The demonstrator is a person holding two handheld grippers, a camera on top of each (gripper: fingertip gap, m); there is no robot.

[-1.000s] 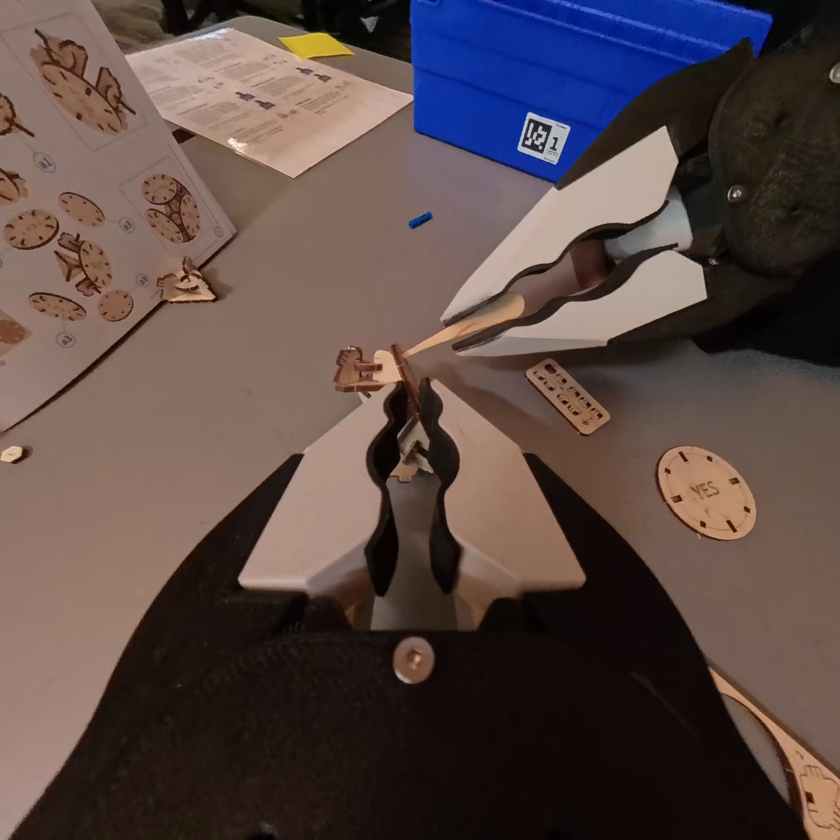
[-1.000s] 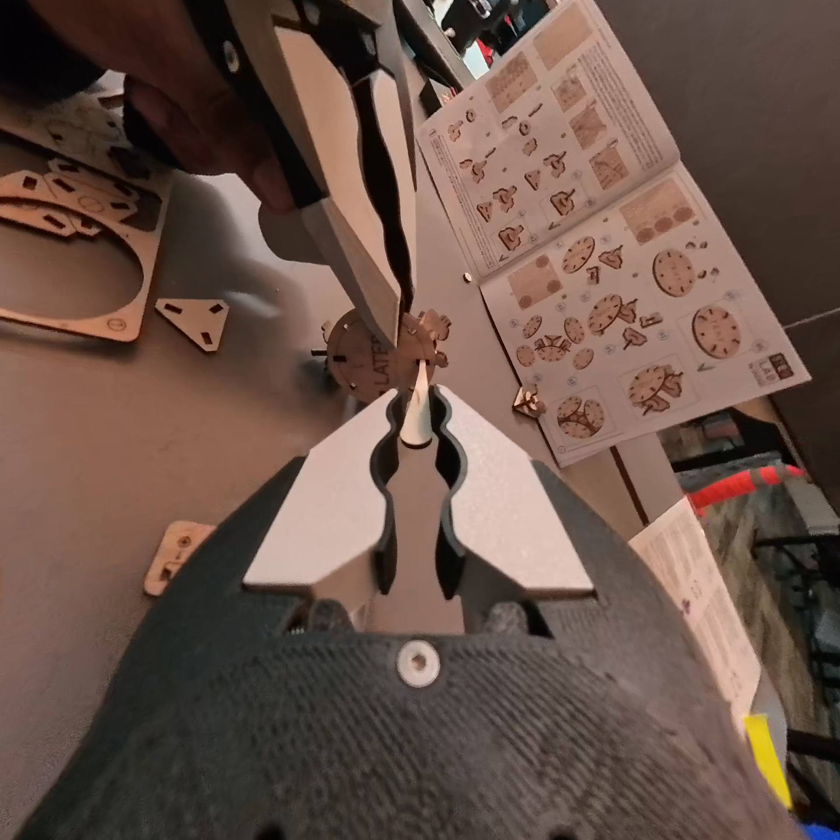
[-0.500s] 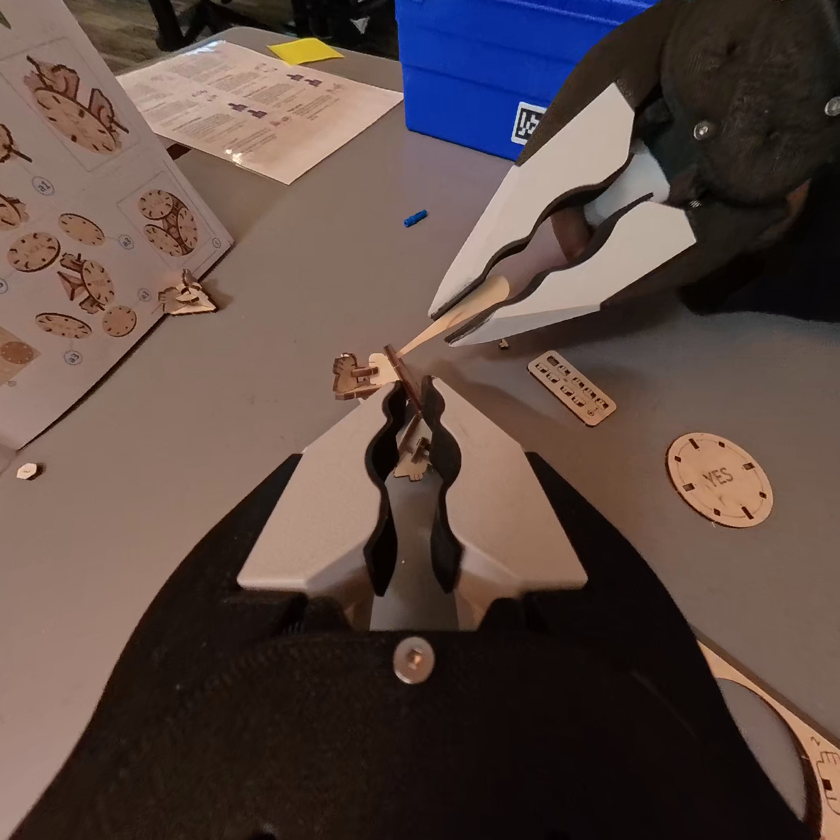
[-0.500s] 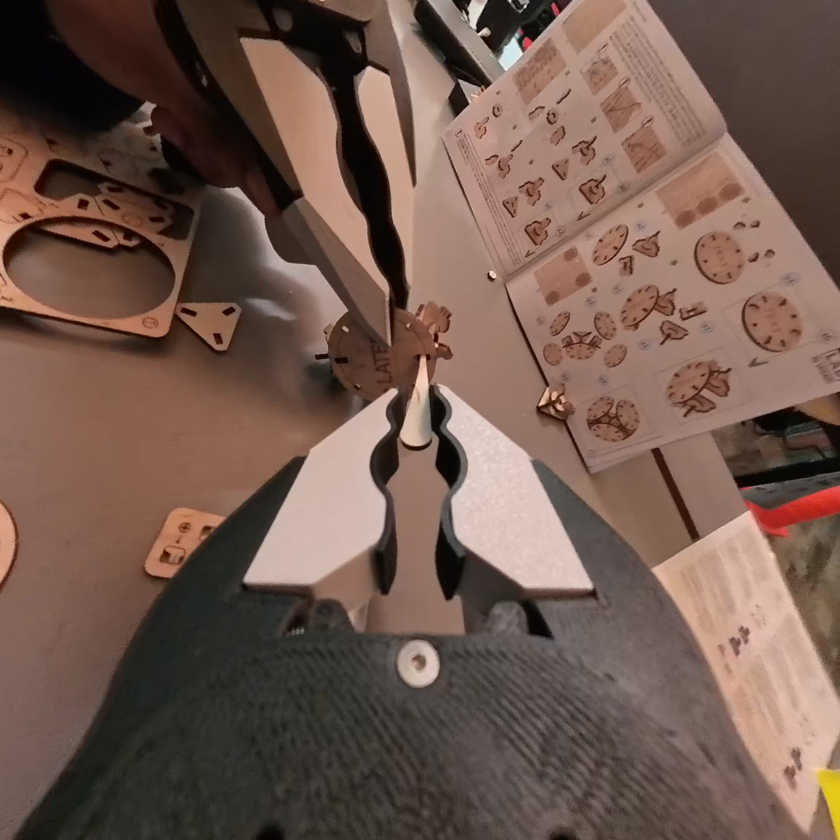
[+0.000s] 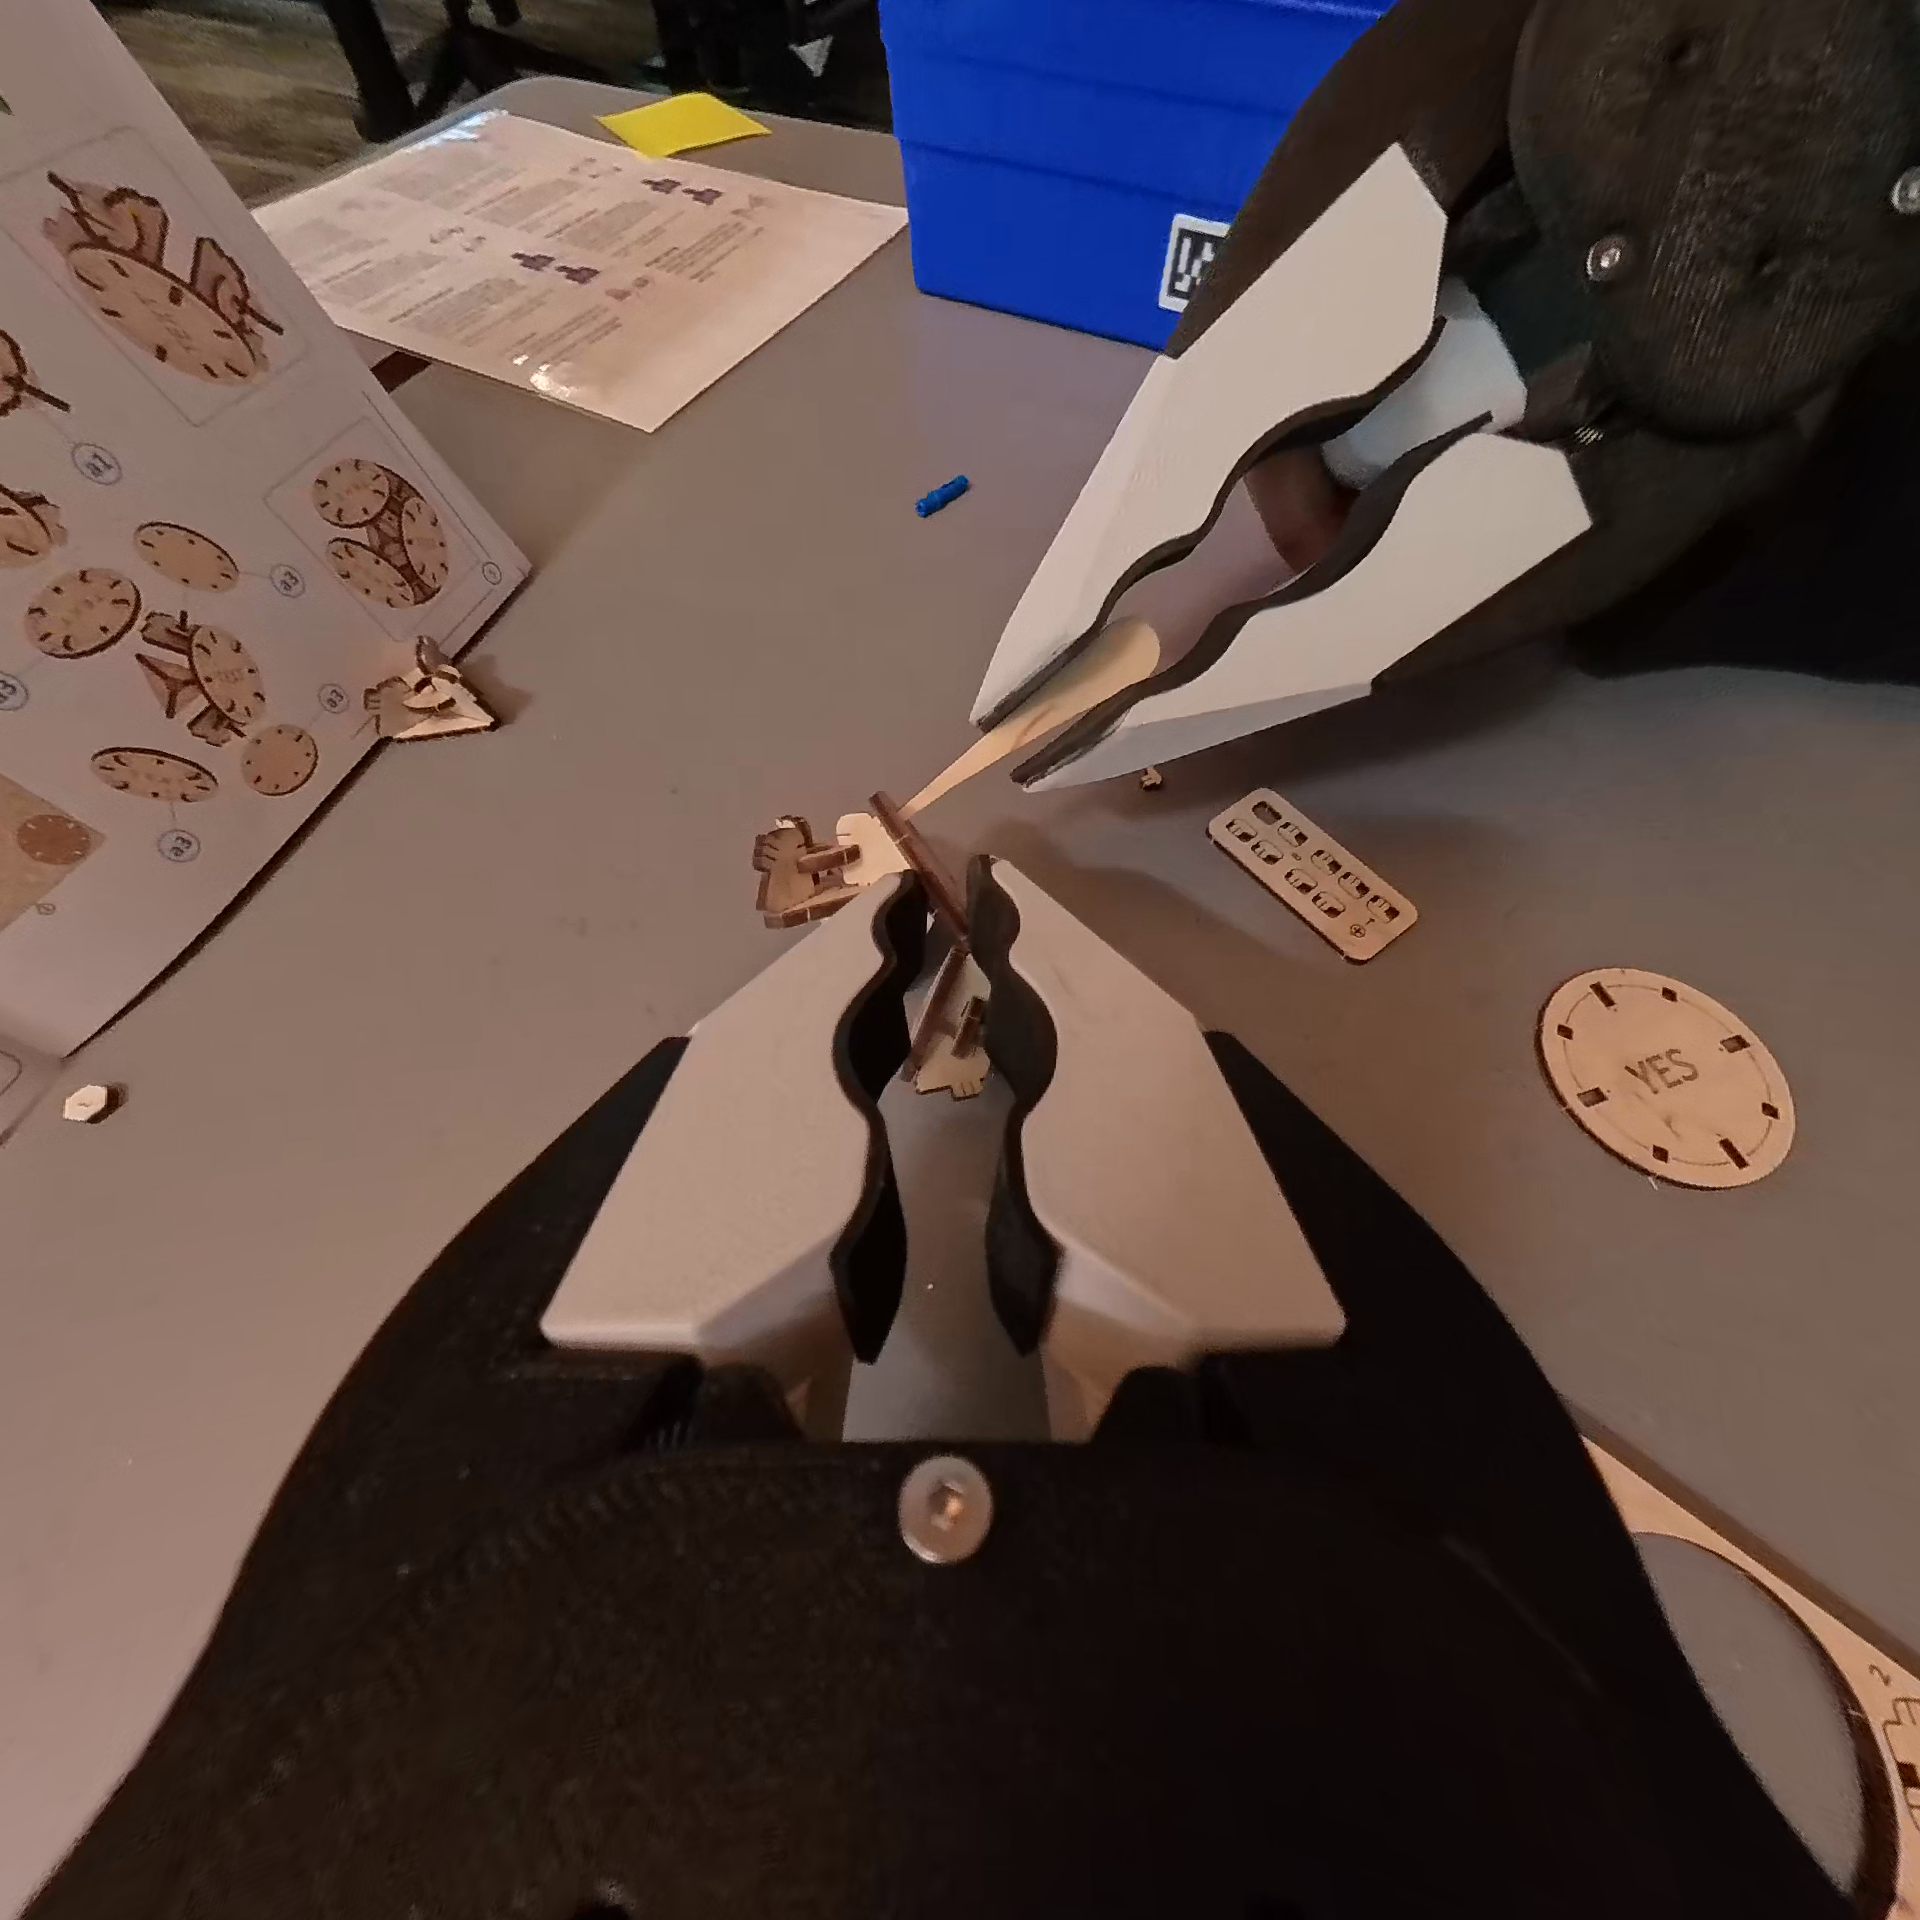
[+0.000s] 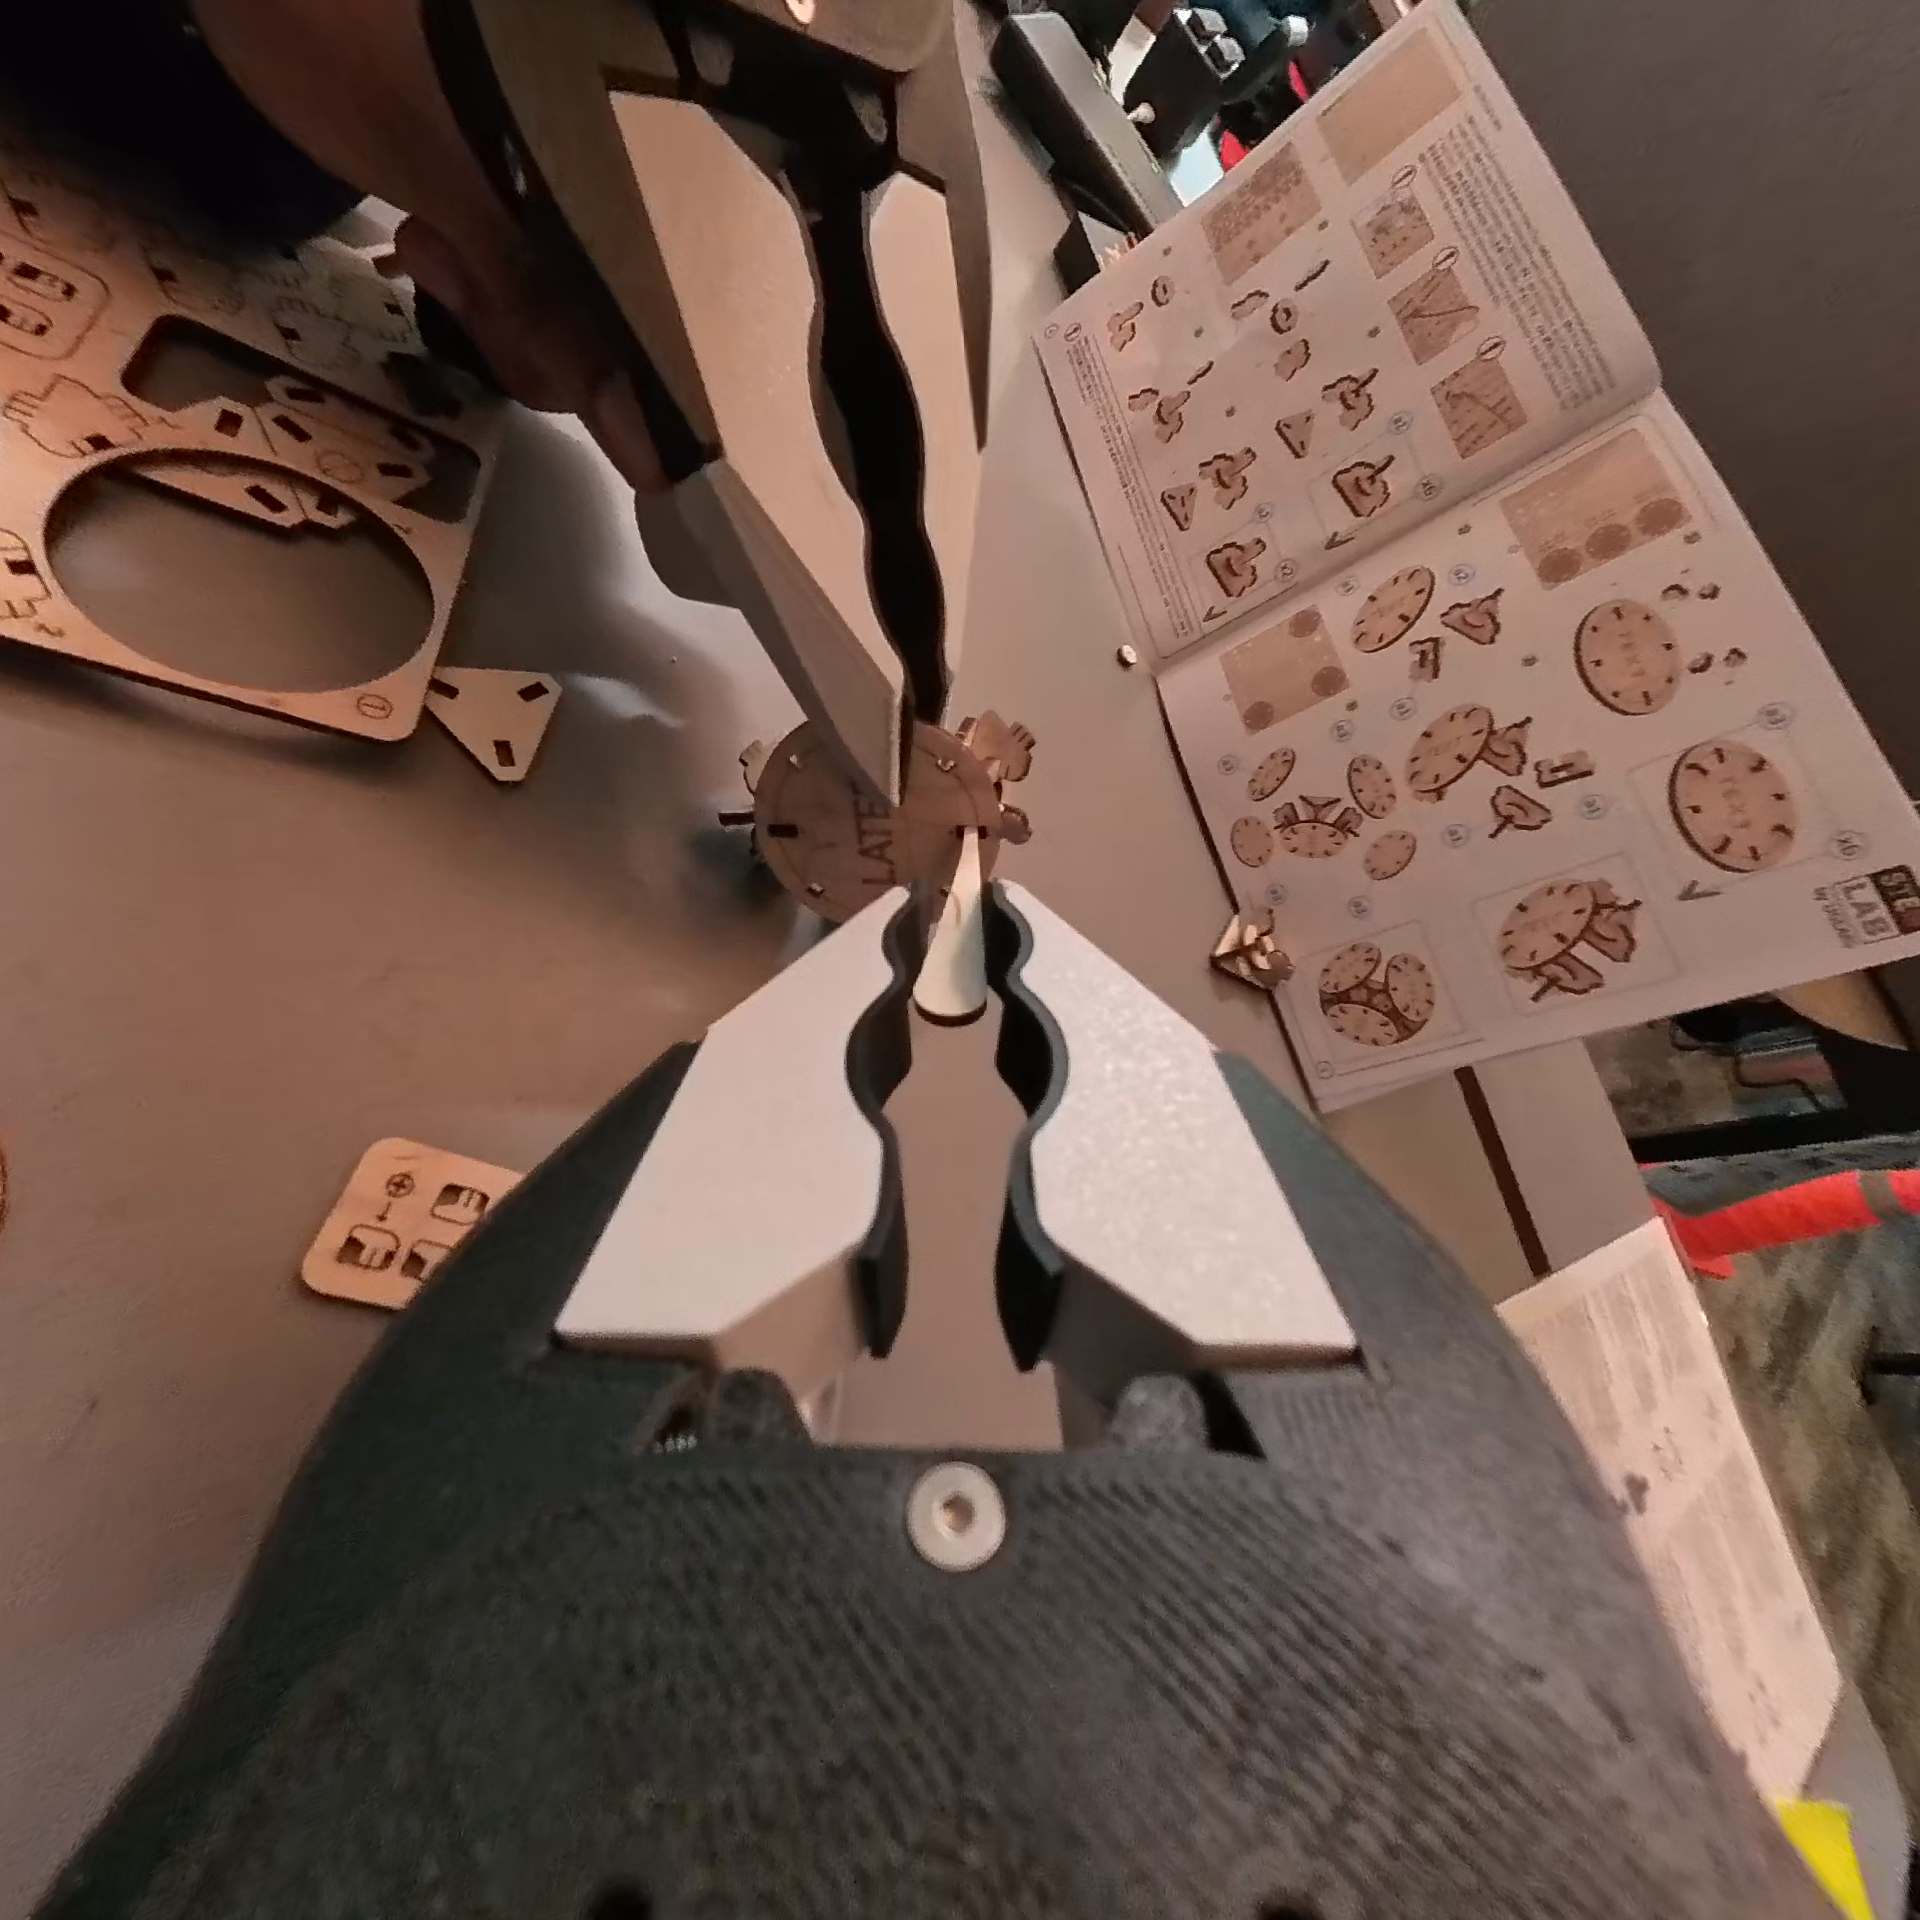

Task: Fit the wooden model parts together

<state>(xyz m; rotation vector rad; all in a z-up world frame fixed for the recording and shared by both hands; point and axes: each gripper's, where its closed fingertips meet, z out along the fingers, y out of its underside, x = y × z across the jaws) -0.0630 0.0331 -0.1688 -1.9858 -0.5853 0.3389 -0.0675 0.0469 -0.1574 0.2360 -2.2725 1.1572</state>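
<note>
A: Left wrist view: the left gripper (image 5: pixel 940 894) is clamped on a wooden disc assembly (image 5: pixel 899 842), edge-on just above the grey table (image 5: pixel 623 582).

B: Beyond it, the right gripper (image 5: pixel 1013 748) pinches a pale wooden stick (image 5: pixel 1023 727), tip touching the disc; blue bin (image 5: pixel 1039 156) behind.
</note>
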